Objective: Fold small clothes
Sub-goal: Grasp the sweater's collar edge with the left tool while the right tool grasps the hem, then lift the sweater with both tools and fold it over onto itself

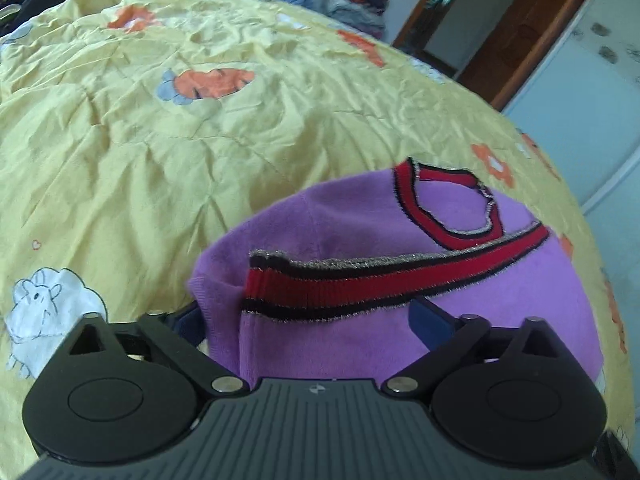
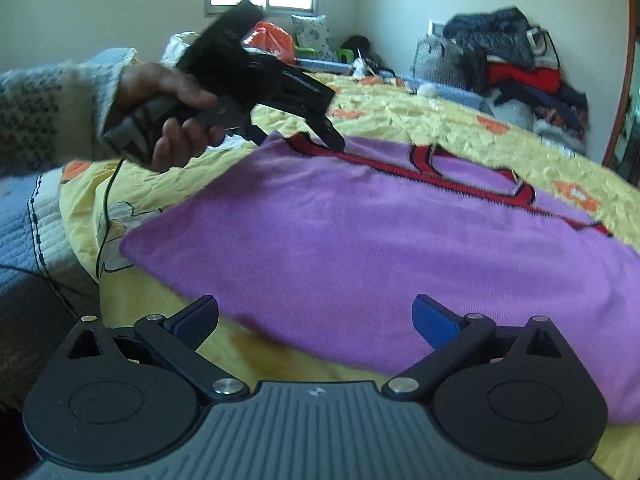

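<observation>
Right gripper (image 2: 314,320) nearest the lens: jaws wide, nothing between them, poised over the near edge of the purple garment (image 2: 360,248). Garment lies flat on the yellow quilt (image 2: 460,128), red-and-black trim (image 2: 400,170) along its far side. Left gripper (image 1: 308,320) jaws spread wide, trim corner between the fingers, pads not pressing. Hand (image 2: 172,100) grips its handle.
</observation>
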The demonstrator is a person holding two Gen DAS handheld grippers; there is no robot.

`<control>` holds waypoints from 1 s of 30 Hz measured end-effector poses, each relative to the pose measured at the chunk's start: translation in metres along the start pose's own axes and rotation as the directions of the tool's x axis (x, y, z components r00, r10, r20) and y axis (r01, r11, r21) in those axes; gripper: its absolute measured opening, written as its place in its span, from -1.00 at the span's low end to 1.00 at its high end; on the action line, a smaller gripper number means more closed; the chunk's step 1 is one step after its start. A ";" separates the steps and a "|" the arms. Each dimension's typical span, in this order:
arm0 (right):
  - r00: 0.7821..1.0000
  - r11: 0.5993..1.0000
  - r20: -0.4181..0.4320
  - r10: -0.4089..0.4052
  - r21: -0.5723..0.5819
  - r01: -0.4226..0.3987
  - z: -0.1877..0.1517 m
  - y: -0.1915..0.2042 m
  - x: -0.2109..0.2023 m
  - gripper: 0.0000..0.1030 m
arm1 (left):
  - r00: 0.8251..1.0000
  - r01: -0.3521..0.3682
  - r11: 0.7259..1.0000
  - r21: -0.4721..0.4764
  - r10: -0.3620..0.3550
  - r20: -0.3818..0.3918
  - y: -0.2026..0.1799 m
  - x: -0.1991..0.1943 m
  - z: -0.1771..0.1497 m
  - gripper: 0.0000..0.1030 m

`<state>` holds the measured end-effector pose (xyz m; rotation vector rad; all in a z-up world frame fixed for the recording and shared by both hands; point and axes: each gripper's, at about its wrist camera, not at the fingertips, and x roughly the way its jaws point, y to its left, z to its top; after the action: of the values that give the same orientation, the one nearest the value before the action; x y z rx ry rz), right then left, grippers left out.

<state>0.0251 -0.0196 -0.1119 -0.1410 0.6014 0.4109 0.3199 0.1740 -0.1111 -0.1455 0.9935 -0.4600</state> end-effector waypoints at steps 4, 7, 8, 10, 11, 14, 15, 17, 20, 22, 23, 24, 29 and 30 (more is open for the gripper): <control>1.000 1.000 0.006 -0.007 -0.028 0.008 -0.001 0.007 0.001 1.00 | 0.998 -0.046 0.999 0.001 0.046 -0.049 0.002 -0.002 0.007 -0.70; 1.000 0.999 0.024 -0.007 -0.052 0.009 0.003 0.012 -0.001 1.00 | 0.999 -0.021 0.998 -0.065 0.018 -0.051 0.013 -0.008 0.009 -0.77; 0.999 0.997 0.036 -0.012 -0.072 0.014 0.006 0.016 -0.001 1.00 | 0.999 -0.014 0.997 -0.073 0.011 -0.046 0.014 -0.010 0.010 -0.78; 0.998 0.992 0.056 -0.011 -0.126 0.018 0.012 0.027 0.000 1.00 | 0.999 -0.018 0.996 -0.092 0.014 -0.044 0.012 -0.014 0.011 -0.78; 0.997 0.989 0.070 -0.013 -0.148 0.024 0.016 0.034 0.000 1.00 | 0.999 -0.020 0.996 -0.092 0.015 -0.046 0.009 -0.016 0.012 -0.78; 0.997 0.978 0.066 0.027 -0.210 -0.013 0.021 0.056 0.010 0.96 | 0.998 -0.034 0.997 -0.071 0.030 -0.049 0.000 -0.020 0.016 -0.78; 0.997 0.973 0.064 0.042 -0.229 -0.027 0.022 0.064 0.013 0.84 | 0.998 -0.033 0.997 -0.064 0.030 -0.049 -0.003 -0.022 0.017 -0.78; 0.997 0.965 0.040 0.069 -0.256 -0.056 0.023 0.076 0.021 0.48 | 0.998 -0.034 0.997 -0.067 0.031 -0.046 -0.006 -0.026 0.019 -0.78; 0.997 0.956 -0.011 0.081 -0.283 -0.080 0.024 0.091 0.040 0.14 | 0.999 -0.033 0.998 -0.057 0.031 -0.042 -0.010 -0.032 0.020 -0.78; 0.993 0.953 -0.021 0.112 -0.282 -0.114 0.023 0.095 0.044 0.12 | 0.998 -0.038 0.997 -0.069 0.035 -0.046 -0.010 -0.033 0.021 -0.78; 0.993 0.949 -0.015 0.118 -0.294 -0.118 0.021 0.098 0.043 0.12 | 0.998 -0.037 0.997 -0.074 0.034 -0.043 -0.008 -0.033 0.021 -0.78; 0.992 0.943 -0.007 0.129 -0.309 -0.125 0.020 0.100 0.042 0.12 | 0.998 -0.039 0.996 -0.077 0.036 -0.041 -0.007 -0.034 0.020 -0.78; 0.994 0.933 -0.001 0.113 -0.342 -0.106 0.022 0.113 0.050 -0.50 | 0.999 -0.038 0.995 -0.096 0.034 -0.042 -0.002 -0.030 0.017 -0.78; 0.993 0.942 -0.002 0.115 -0.317 -0.110 0.025 0.112 0.050 -0.63 | 0.999 -0.034 0.994 -0.105 0.030 -0.042 -0.001 -0.030 0.016 -0.78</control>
<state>0.0284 0.1051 -0.1215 -0.4123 0.5249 0.6186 0.3194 0.1845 -0.0787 -0.2153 1.0589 -0.3825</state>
